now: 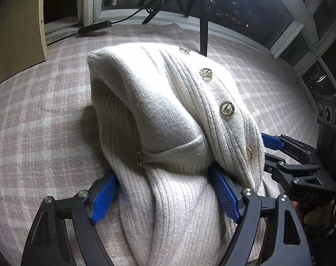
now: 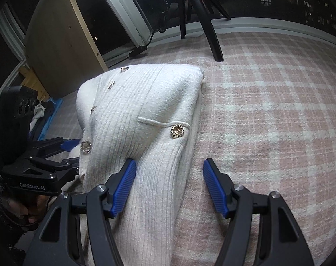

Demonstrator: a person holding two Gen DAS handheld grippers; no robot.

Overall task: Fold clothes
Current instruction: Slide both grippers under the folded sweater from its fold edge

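Nearest, the left claw stood wide open astride the bunched ribbed end of the cardigan, and the right claw, open too, straddled its other edge, gripping nothing. The cardigan lay buttoned and partly folded on the pink checked blanket. The fold looked midway, so next both claws would likely need to close on the near end and carry it toward the far edge.
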